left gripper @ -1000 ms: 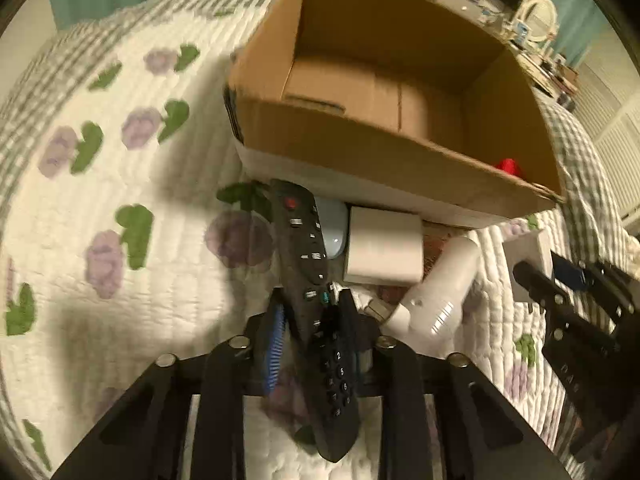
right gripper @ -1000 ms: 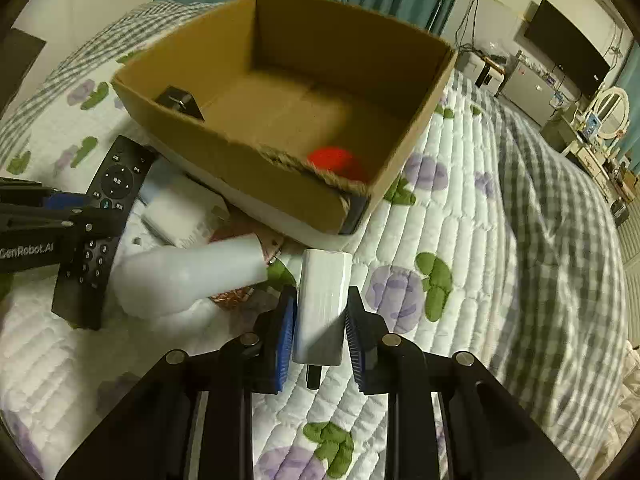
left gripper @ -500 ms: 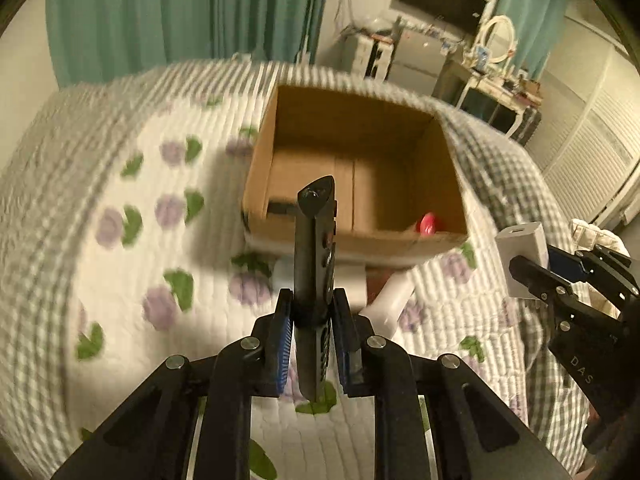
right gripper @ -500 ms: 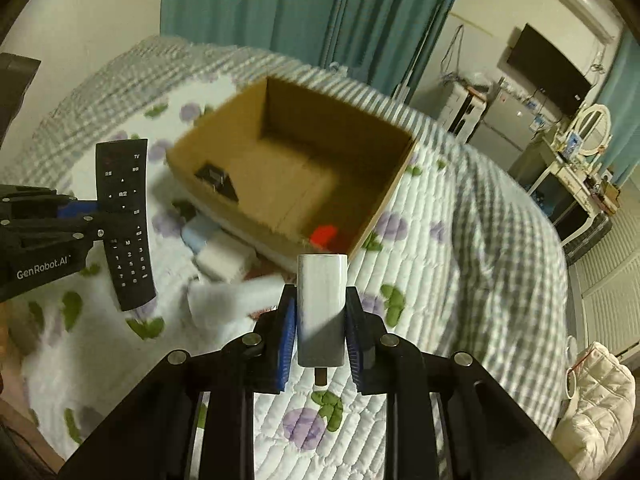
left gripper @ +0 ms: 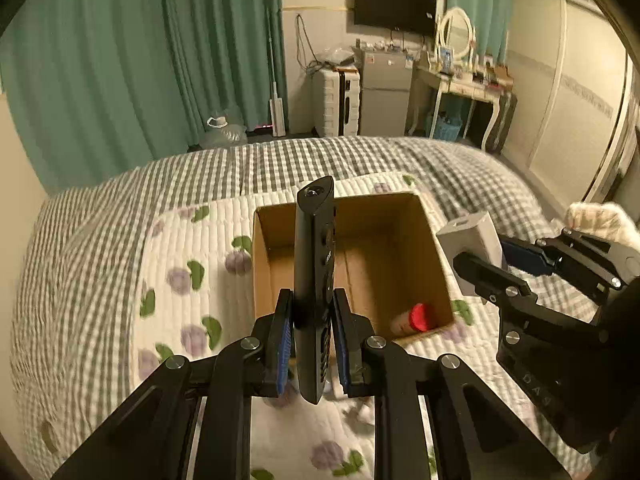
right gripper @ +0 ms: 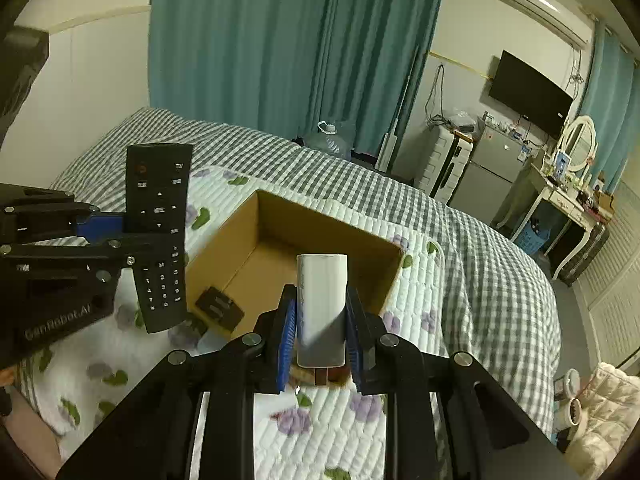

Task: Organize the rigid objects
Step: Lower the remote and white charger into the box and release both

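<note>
My left gripper (left gripper: 311,340) is shut on a black remote control (left gripper: 314,264) and holds it upright, high above the open cardboard box (left gripper: 434,240). The remote also shows in the right wrist view (right gripper: 158,232). My right gripper (right gripper: 320,332) is shut on a white charger block (right gripper: 321,304), raised above the box (right gripper: 224,240); the block also shows in the left wrist view (left gripper: 474,240). Inside the box lie a red-capped item (left gripper: 416,317) and a small dark object (right gripper: 219,307).
The box sits on a white floral quilt (left gripper: 184,280) over a grey checked bedspread (right gripper: 480,248). Teal curtains (left gripper: 140,60), a small fridge (left gripper: 384,96), a dressing table (left gripper: 464,80) and a wall TV (right gripper: 528,92) stand beyond the bed.
Both grippers have lifted their objects off the quilt and risen well above the box. The white bottle and other items beside the box have dropped out of view.
</note>
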